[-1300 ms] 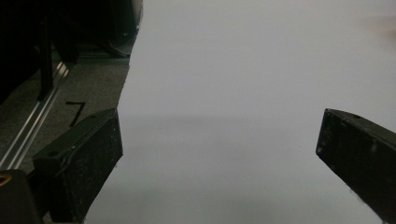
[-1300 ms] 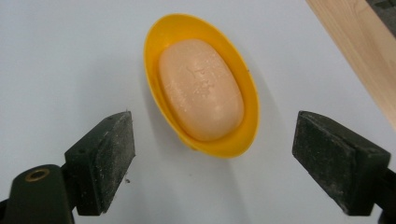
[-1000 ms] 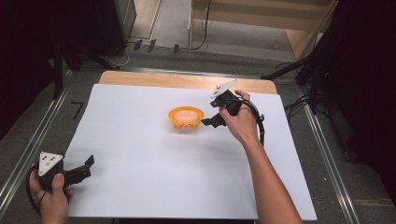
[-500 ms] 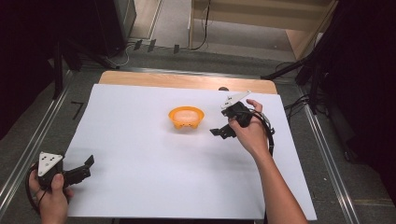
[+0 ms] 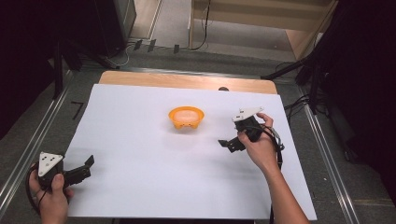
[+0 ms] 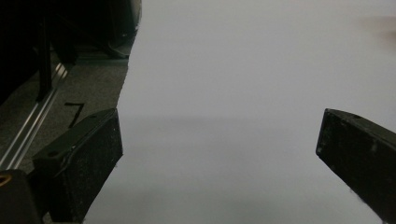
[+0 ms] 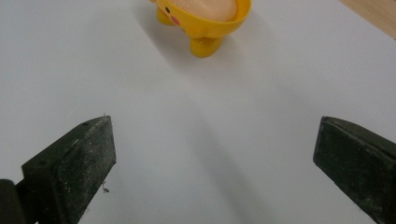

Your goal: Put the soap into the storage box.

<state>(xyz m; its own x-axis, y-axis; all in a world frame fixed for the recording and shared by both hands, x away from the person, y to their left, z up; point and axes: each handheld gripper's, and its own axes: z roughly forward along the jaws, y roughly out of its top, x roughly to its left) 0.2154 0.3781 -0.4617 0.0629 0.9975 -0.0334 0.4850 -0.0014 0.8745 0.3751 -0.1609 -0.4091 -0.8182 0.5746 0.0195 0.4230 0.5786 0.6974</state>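
Orange plastic, the bowl (image 5: 186, 117) stood upright on the white sheet (image 5: 140, 186), toward its far middle. My right gripper (image 5: 227, 142) sat near the bowl's right side, apart from it, jaws just opened wide and empty (nothing between them). My left gripper (image 5: 85, 167) rested well apart, also open, empty.

We looked along the left gripper (image 6: 219, 154) and saw its two black, rough-faced jaws standing wide apart, with nothing between them. Beneath them lay the flat white sheet covering the worktop (image 6: 243, 84), which ran up to the top of the frame. Its left edge crossed just above the left jaw. Beyond that edge we saw the dark grey floor (image 6: 88, 91) with a short black tape mark (image 6: 74, 112) and a pale metal rail (image 6: 25, 140) running diagonally beside it.
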